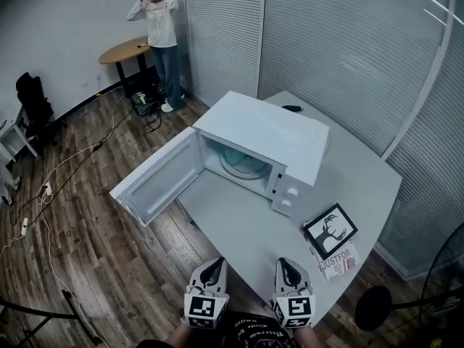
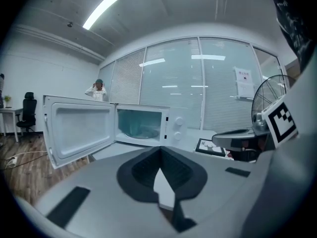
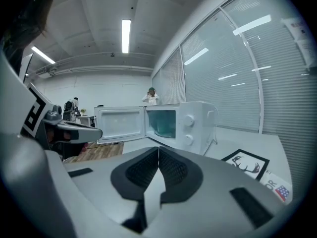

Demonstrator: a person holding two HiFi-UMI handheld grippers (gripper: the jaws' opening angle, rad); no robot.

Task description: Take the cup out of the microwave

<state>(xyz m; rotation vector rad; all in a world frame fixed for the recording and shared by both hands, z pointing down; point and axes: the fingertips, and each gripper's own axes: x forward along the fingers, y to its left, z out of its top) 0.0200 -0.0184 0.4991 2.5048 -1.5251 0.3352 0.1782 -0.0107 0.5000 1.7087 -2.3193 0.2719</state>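
Near the tabletop's (image 1: 239, 220) front edge, left gripper (image 1: 214, 265) and right gripper (image 1: 285, 265) hover with fingers clenched, empty, well apart from the open-doored microwave (image 1: 268, 133), so lifting out the cup looks not yet begun.

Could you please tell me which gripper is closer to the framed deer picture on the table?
Right. The right gripper sits just below-left of the framed deer picture in the head view; the left gripper is farther left, beyond it.

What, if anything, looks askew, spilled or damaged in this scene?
Nothing is spilled or broken. The microwave sits at an angle on the table, its door swung wide out past the table edge. A framed deer picture lies crooked, partly over a booklet, near the table's edge.
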